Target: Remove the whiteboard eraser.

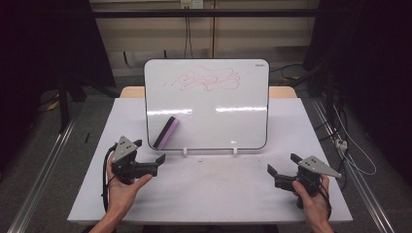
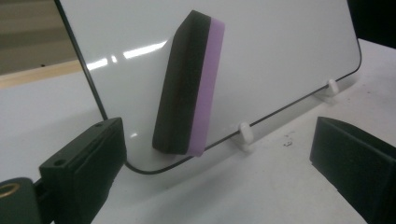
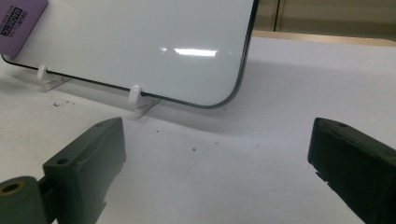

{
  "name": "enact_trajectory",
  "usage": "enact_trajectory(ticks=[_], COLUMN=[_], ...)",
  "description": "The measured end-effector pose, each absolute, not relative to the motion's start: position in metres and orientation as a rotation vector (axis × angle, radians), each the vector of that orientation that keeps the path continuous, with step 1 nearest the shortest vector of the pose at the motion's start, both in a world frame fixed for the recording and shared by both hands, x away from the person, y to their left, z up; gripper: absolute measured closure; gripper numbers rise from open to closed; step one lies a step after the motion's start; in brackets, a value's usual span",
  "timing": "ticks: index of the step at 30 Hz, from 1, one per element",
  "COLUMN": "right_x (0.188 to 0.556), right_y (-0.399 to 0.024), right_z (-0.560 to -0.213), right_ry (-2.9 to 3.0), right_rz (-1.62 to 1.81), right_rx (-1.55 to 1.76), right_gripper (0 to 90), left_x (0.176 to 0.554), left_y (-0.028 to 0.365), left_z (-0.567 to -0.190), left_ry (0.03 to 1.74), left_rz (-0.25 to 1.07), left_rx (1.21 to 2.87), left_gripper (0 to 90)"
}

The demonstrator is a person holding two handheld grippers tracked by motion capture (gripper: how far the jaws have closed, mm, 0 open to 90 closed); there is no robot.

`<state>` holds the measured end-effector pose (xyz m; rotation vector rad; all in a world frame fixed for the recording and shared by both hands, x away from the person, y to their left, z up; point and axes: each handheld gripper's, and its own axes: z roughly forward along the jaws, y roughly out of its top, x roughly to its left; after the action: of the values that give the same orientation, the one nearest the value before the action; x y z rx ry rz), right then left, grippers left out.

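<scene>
Left gripper (image 1: 148, 151): jaws spread wide, empty, just near of the purple-and-black eraser (image 1: 165, 132) stuck tilted on the whiteboard (image 1: 209, 107), lower left. Right gripper (image 1: 284, 163): jaws spread, empty, near-right. White worktop (image 1: 209, 194); dim room.

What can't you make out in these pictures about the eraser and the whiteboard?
- Purple-and-black block eraser: right gripper view cuts it at the top-left edge.
- Its printed label: cut off and too small there to read fully.
- White rounded whiteboard: its back and prop are hidden by its own face, high view.
</scene>
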<state>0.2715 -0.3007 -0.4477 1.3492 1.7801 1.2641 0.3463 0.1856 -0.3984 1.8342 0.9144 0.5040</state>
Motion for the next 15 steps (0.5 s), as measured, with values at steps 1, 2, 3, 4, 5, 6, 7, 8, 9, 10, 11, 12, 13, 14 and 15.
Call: enact_trajectory(ticks=[1, 2, 3, 4, 5, 6, 7, 8, 9, 10, 11, 12, 13, 14, 15], right_x=[0.272, 0.272, 0.272, 0.272, 0.272, 0.272, 0.272, 0.272, 0.272, 0.272, 0.272, 0.273, 0.273, 0.273, 0.273], right_y=[-0.3, -0.3, -0.3, -0.3, -0.3, -0.3, -0.301, -0.301, -0.301, -0.301, -0.3, -0.3, -0.299, -0.299, -0.299], right_z=[-0.448, -0.448, -0.448, -0.448, -0.448, -0.448, -0.448, -0.448, -0.448, -0.448, -0.447, -0.448, -0.448, -0.448, -0.448], right_ry=[1.783, 1.783, 1.783, 1.783, 1.784, 1.783, 1.784, 1.784, 1.782, 1.781, 1.784, 1.786, 1.786, 1.786, 1.787], right_rz=[1.265, 1.264, 1.264, 1.264, 1.264, 1.265, 1.262, 1.262, 1.261, 1.261, 1.262, 1.257, 1.257, 1.256, 1.253], right_rx=[1.349, 1.348, 1.347, 1.347, 1.351, 1.352, 1.349, 1.349, 1.349, 1.348, 1.348, 1.345, 1.345, 1.345, 1.344], right_gripper=[4.5, 4.5, 4.5, 4.5, 4.5, 4.5, 4.5, 4.5, 4.5, 4.5, 4.5, 4.5, 4.5, 4.5, 4.5], left_x=[0.349, 0.349, 0.351, 0.353, 0.357, 0.357, 0.361, 0.361, 0.364, 0.368, 0.37, 0.372, 0.372, 0.376, 0.379], left_y=[0.184, 0.184, 0.183, 0.182, 0.18, 0.18, 0.178, 0.178, 0.176, 0.174, 0.174, 0.173, 0.173, 0.168, 0.165], left_z=[-0.395, -0.395, -0.394, -0.393, -0.391, -0.391, -0.387, -0.387, -0.385, -0.382, -0.38, -0.378, -0.378, -0.374, -0.373], left_ry=[0.902, 0.902, 0.898, 0.897, 0.895, 0.895, 0.883, 0.883, 0.872, 0.869, 0.87, 0.861, 0.861, 0.847, 0.839], left_rz=[0.53, 0.53, 0.536, 0.532, 0.528, 0.528, 0.541, 0.541, 0.551, 0.556, 0.559, 0.559, 0.559, 0.591, 0.607], left_rx=[1.849, 1.849, 1.849, 1.851, 1.851, 1.851, 1.86, 1.86, 1.868, 1.864, 1.862, 1.865, 1.865, 1.88, 1.897], left_gripper=[3.8, 4.1, 4.3, 4.3, 4.9, 4.9, 5.1, 5.2, 5.2, 5.2, 5.2, 5.0, 4.6, 4.6, 4.8])
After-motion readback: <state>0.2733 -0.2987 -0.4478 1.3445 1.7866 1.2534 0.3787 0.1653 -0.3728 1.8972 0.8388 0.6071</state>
